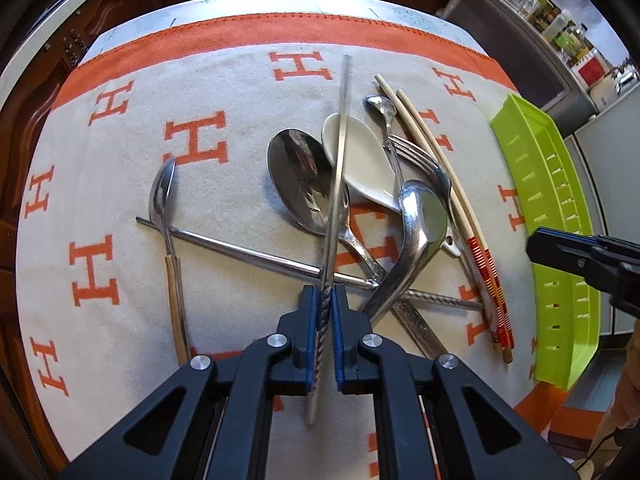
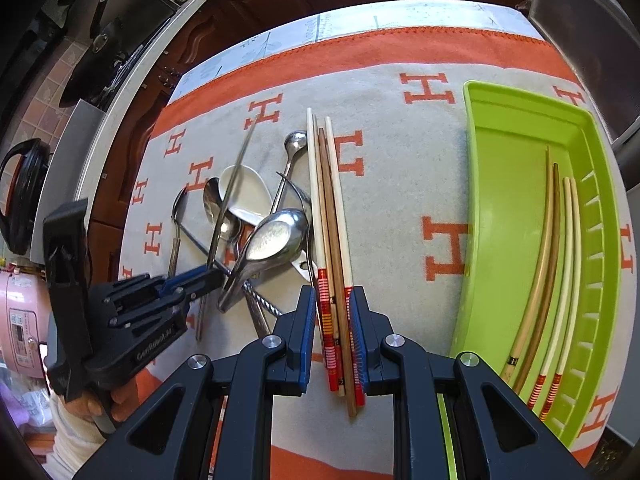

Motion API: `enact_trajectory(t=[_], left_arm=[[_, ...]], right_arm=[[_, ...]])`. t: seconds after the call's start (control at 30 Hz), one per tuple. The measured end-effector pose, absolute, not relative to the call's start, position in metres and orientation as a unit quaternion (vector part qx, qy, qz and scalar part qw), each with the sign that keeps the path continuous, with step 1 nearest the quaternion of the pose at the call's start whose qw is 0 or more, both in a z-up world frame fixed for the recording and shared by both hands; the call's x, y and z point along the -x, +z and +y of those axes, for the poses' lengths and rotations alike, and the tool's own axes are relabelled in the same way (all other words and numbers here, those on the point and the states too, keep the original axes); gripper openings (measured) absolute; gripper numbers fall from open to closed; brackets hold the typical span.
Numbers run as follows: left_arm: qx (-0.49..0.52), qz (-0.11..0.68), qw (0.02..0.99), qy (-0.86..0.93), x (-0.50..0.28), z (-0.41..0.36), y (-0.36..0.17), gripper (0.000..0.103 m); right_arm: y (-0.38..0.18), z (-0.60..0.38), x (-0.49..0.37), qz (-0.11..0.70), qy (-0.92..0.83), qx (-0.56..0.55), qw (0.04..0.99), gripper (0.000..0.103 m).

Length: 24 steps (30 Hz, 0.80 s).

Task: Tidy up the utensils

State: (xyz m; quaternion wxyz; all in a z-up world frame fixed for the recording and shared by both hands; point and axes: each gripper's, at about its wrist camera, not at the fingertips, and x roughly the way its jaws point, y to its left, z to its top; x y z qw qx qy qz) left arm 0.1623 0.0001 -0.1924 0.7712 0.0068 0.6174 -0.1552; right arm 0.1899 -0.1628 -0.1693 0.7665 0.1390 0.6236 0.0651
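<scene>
Steel chopstick (image 1: 338, 184) clamped by left gripper (image 1: 329, 300); right gripper (image 2: 333, 304) grips 3 chopsticks (image 2: 326, 216); next, carry into green tray (image 2: 500, 240).

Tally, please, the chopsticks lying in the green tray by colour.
Brown wooden chopsticks: 2
Cream chopsticks with red-striped ends: 2
Total in the green tray: 4

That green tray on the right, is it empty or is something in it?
Not empty: the green tray holds four chopsticks lying along its far wall.
</scene>
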Motion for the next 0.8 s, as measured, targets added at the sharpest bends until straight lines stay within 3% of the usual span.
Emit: enact_trajectory(t=[0.67,0.8], left_arm=[[0.072,0.597,0.777,-0.184,-0.132,0.018,-0.165,0.003],[0.082,0.599,0.774,-0.187,-0.130,0.020,-0.166,0.004]], right_arm=[[-0.214,-0.135,-0.237,0.659,0.069,-0.106,0.741,0.013],[-0.213,-0.123,-0.237,0.657,0.064,-0.074,0.747,0.007]])
